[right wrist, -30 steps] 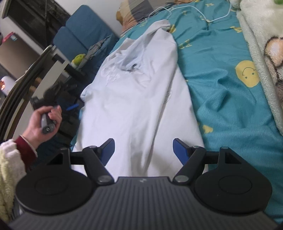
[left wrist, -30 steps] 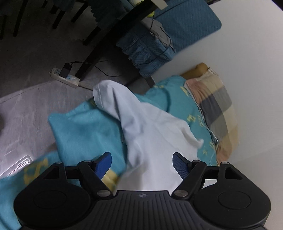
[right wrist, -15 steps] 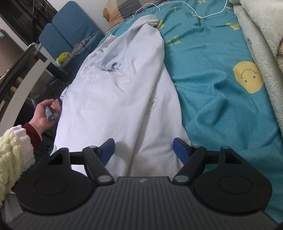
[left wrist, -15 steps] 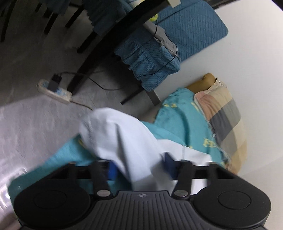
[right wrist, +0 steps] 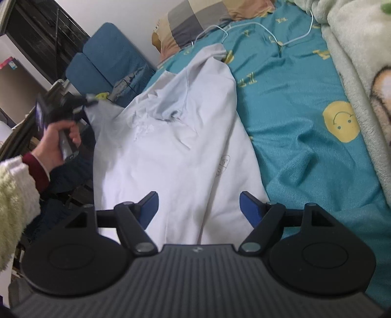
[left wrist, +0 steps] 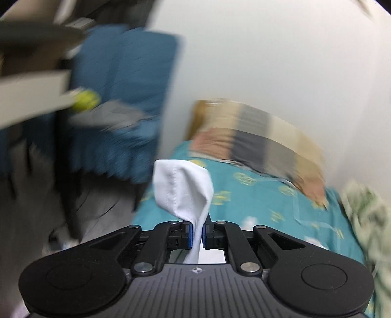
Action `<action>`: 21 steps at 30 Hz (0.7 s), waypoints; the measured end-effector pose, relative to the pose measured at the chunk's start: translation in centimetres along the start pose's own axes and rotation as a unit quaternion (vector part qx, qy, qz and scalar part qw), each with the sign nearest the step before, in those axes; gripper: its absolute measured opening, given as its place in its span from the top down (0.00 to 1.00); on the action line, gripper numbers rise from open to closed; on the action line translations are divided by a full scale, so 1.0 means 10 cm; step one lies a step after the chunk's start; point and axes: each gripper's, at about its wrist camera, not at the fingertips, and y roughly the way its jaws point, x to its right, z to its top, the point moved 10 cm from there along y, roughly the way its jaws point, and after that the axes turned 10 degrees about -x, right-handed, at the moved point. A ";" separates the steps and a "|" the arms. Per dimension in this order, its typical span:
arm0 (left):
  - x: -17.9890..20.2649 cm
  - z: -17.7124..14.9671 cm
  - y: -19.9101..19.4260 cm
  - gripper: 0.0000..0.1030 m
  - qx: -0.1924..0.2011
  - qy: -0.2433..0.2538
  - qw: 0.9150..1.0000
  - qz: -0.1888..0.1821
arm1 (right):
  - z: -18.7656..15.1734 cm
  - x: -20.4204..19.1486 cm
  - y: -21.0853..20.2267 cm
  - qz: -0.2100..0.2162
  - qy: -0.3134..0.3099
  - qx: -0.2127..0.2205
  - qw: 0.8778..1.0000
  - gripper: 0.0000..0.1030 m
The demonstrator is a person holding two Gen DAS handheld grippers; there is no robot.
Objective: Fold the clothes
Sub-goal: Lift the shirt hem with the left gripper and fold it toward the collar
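Left gripper [left wrist: 197,232] has its jaws pressed together on a hemmed edge of the white garment [right wrist: 176,146], probably a sleeve cuff; the fabric stands up in a loop above the blue pads [left wrist: 188,232] and a tail drops between the arms. The left view is heavily motion-blurred, so I can't judge how deep the bite is. Right gripper [right wrist: 198,208] is spread wide, holding nothing, hovering over the lower body of the garment. The garment lies lengthwise on the teal sheet [right wrist: 293,117], its left side near or over the bed edge by the blue chair [right wrist: 110,66], with the lifted part stretched toward the person's left hand [right wrist: 61,137]. Risks, as I see them: the pinch looks like it sits right at the hem, so a quick pull across could slip the fabric out. With the right gripper not pinning anything, dragging the sleeve may shift the whole garment sideways or off the bed edge rather than fold it. The crumpled collar area could get trapped under the fold and leave a lump. The white cable [right wrist: 244,27] near the checked pillow [right wrist: 202,17] sits close to the top of the garment and could snag if the fold sweeps that far up.
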 end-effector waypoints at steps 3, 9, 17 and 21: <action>0.71 -0.20 0.05 0.92 -0.012 0.050 0.998 -0.025 | 0.02 0.02 -0.05 0.000 -0.001 0.011 1.000 0.27; 1.67 -0.89 0.41 0.77 -0.081 0.105 0.990 -0.043 | 0.06 0.14 -0.07 0.003 0.018 0.022 1.000 0.26; 1.79 -1.32 0.20 0.37 -0.111 0.137 0.983 -0.041 | 0.14 0.20 -0.02 0.004 0.011 0.028 1.000 0.26; 1.55 -1.41 -0.32 0.30 -0.116 0.142 0.982 -0.045 | 0.16 0.15 -0.07 0.004 -0.003 0.038 0.999 0.26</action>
